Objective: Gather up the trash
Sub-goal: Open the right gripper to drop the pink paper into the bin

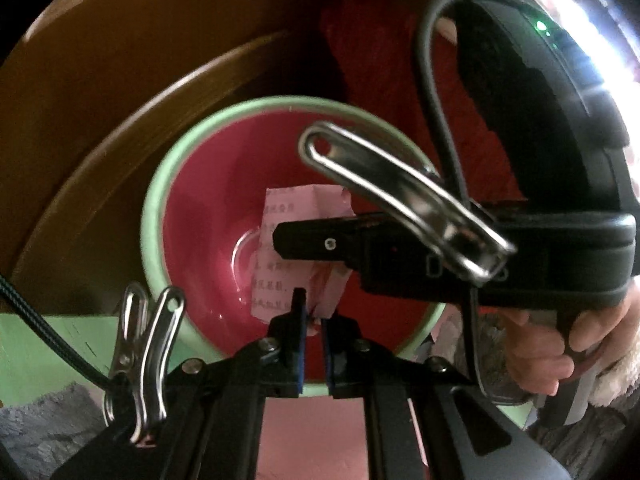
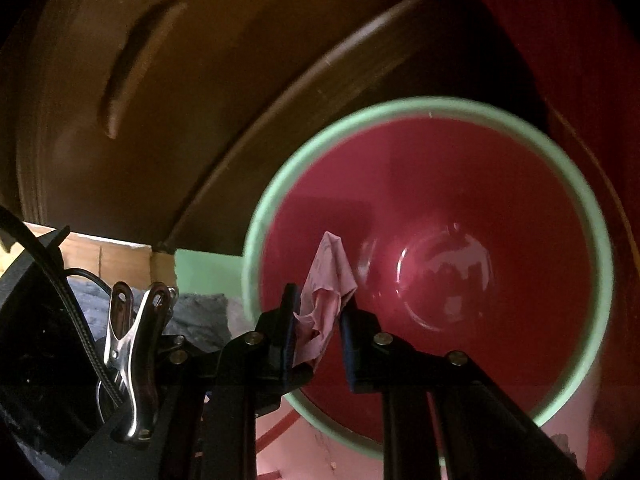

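A round bin with a pale green rim [image 1: 160, 184] [image 2: 280, 184] and a glossy red inside stands below both grippers. My left gripper [image 1: 314, 320] is shut on the lower edge of a pale paper slip with printed text [image 1: 288, 224], which hangs over the bin's mouth. My right gripper [image 2: 320, 316] is shut on a crumpled pink scrap of paper [image 2: 330, 280] just over the bin's near rim. In the left wrist view the right gripper [image 1: 288, 242] reaches in from the right across the bin, held by a hand [image 1: 540, 352].
Dark brown wooden furniture [image 1: 100, 100] [image 2: 180, 80] curves behind the bin. Red cloth [image 1: 380, 60] hangs at the back right. A grey textured mat [image 1: 40, 420] [image 2: 200, 312] lies at the lower left. A steel clip [image 1: 144, 360] and cable sit on each gripper body.
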Tool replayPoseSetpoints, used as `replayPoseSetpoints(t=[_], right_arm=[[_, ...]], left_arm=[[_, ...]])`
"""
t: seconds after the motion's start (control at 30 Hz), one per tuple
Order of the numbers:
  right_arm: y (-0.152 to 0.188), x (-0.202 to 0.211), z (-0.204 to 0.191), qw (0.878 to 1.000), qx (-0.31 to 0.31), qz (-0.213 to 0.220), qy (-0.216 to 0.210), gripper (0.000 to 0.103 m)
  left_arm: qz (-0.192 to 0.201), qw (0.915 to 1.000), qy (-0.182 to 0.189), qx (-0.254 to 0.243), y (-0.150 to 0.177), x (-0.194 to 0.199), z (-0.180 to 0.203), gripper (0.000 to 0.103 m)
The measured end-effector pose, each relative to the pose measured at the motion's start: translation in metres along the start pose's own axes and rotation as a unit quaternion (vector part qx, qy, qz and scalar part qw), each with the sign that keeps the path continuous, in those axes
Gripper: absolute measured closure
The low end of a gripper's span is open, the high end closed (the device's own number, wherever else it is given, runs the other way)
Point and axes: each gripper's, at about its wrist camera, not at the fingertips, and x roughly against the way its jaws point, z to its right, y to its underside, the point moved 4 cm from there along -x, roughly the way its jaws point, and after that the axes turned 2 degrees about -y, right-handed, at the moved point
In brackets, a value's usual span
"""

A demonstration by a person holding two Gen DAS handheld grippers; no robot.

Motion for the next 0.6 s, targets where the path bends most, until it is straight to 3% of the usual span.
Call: replayPoseSetpoints(t=[0.6], right_arm=[[0.02, -0.037, 0.02, 0.997, -0.017, -0.079, 0.009, 0.078]], left_arm=[[-0.07, 0.9974, -0.002, 0.017, -0.023, -0.042, -0.01, 0.094]])
